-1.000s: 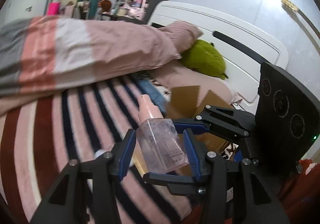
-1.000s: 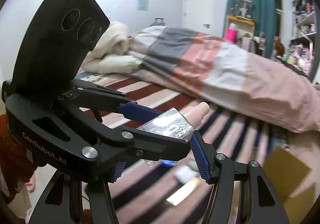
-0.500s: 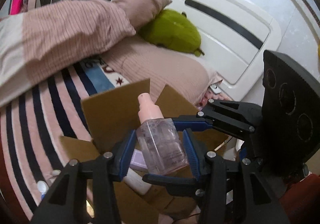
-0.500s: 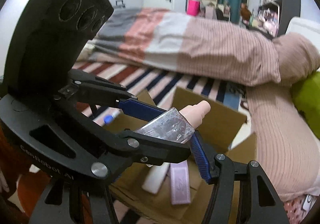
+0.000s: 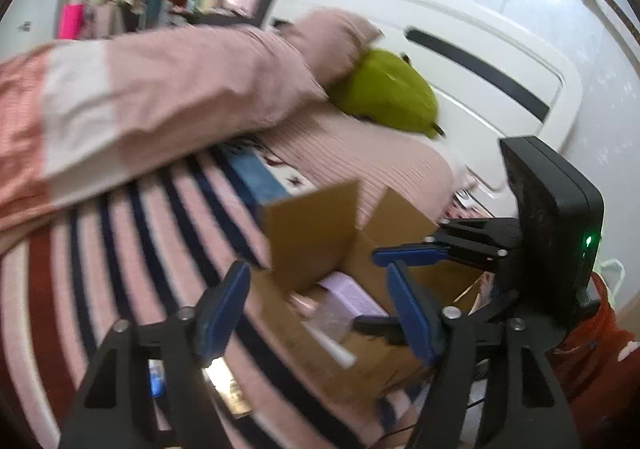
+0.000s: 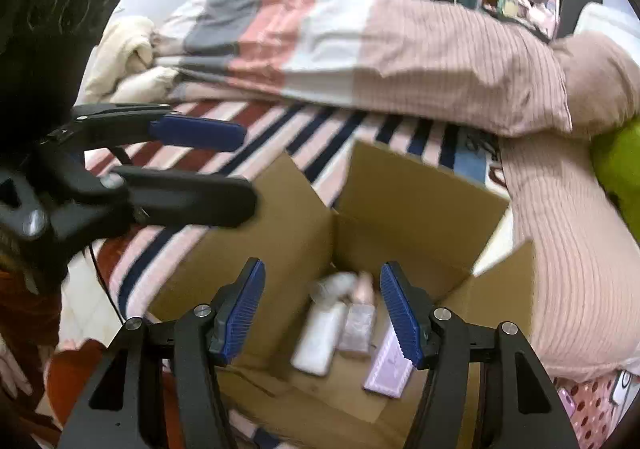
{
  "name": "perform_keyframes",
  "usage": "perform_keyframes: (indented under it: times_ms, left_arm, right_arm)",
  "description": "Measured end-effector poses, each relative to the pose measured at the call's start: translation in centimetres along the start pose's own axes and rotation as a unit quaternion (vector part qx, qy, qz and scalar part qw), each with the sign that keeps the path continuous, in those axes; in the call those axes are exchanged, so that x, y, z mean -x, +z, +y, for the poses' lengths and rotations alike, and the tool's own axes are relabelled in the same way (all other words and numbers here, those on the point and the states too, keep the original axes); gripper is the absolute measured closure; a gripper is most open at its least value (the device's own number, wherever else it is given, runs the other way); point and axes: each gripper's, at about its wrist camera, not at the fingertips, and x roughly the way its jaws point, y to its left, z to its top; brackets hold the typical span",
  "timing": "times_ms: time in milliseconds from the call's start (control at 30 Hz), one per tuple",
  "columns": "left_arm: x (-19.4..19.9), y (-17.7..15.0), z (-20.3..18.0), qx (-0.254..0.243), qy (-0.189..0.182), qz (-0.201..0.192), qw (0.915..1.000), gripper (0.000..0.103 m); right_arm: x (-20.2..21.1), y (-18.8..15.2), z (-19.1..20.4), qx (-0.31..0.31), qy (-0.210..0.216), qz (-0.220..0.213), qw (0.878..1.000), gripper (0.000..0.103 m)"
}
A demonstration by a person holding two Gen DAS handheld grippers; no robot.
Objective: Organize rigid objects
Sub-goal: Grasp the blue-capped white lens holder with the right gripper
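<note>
My left gripper (image 5: pixel 316 305) is opening with nothing between its jaws; my right gripper (image 6: pixel 322 311) hangs open and empty over the cardboard box (image 6: pixel 420 193). The two grippers sit close, so they could clip each other or snag a box flap (image 5: pixel 312 233), tipping the box on the soft bed (image 5: pixel 120 233).

Even, dim indoor light; both my views smear with motion blur, and fisheye bending darkens every rim.

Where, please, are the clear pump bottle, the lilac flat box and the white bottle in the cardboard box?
clear pump bottle (image 6: pixel 357 331): right wrist view, on its clear body.
lilac flat box (image 6: pixel 387 371): right wrist view, on its top face.
white bottle (image 6: pixel 318 341): right wrist view, on its side.
</note>
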Motion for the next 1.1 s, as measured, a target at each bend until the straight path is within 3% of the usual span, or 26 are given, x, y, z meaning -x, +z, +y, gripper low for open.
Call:
perform_keyframes:
  times_ms: [267,367,500,667,933,967,1000,1100]
  left_arm:
    - [8.1,-4.1,6.8,0.035,0.102,-0.048,0.993,0.024]
    - [9.6,-6.5,9.5,0.05,0.133,-0.052,0.9885,0.021]
    - [10.2,-9.9,12.9,0.074,0.148,-0.046,0.9852,0.021]
    - [9.9,-13.3,16.3,0.097,0.159,-0.033,0.9819,0.021]
    - [8.2,-14.9,18.8,0.12,0.153,-0.021,0.9808,0.021]
    - [8.1,-14.9,18.9,0.12,0.151,-0.022,0.981,0.021]
    - [8.0,-14.9,18.8,0.12,0.15,-0.023,0.9811,0.021]
    - [7.9,-15.0,18.8,0.121,0.146,-0.023,0.9816,0.021]
  right_arm:
    - [-0.9,3.3,9.2,0.059,0.071,-0.039,0.995,0.046]
    - [-4.1,3.9,12.7,0.072,0.104,-0.014,0.992,0.046]
    - [-9.9,3.2,14.9,0.055,0.117,0.032,0.991,0.046]
    - [-17.6,1.9,13.9,-0.001,0.054,0.074,0.996,0.046]
    - [-23.1,2.5,12.8,-0.03,0.017,0.076,0.997,0.048]
    - [-23.3,2.6,12.8,-0.025,0.008,0.072,0.997,0.053]
    - [-23.5,2.6,13.2,-0.018,-0.003,0.07,0.997,0.071]
    - [-23.7,2.8,13.5,-0.003,-0.013,0.065,0.998,0.076]
